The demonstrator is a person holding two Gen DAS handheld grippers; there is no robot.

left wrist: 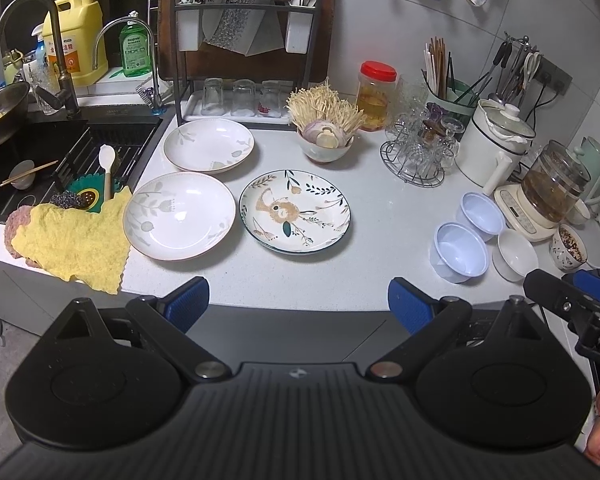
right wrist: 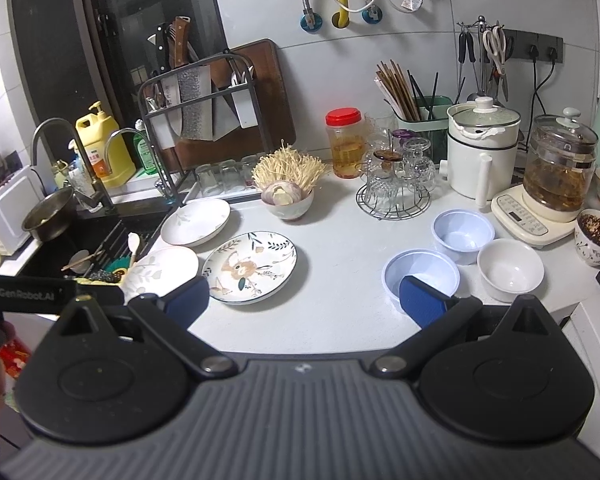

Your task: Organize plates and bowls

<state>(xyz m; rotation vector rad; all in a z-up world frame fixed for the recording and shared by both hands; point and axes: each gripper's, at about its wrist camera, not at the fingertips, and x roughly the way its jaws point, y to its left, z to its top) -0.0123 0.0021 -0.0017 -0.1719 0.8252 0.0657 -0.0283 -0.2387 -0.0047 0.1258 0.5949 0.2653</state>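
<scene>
Left wrist view showed the left tool (left wrist: pixel 298 294) wide apart and empty, held back at the white desk (left wrist: pixel 380 208) edge. Three round plates, one flowered plate (left wrist: pixel 294 211) among them, lay flat near the sink. Small bowls, like the pale blue plastic bowl (right wrist: pixel 420 276), sat by the right tool (right wrist: pixel 304 300), which was also apart, perhaps to grab them.

A pale speckled countertop (left wrist: pixel 380 216) carries three plates lying near the sink edge: two white floral plates (left wrist: pixel 209 145) (left wrist: pixel 179 216) and a painted plate (left wrist: pixel 294 211) beside them. Toward the right stand two pale blue plastic bowls (left wrist: pixel 480 212) (left wrist: pixel 458 251) and a small white bowl (left wrist: pixel 515 255). A bowl of enoki mushrooms (left wrist: pixel 326 136) and a wire glass rack (left wrist: pixel 414 160) stand farther back.
</scene>
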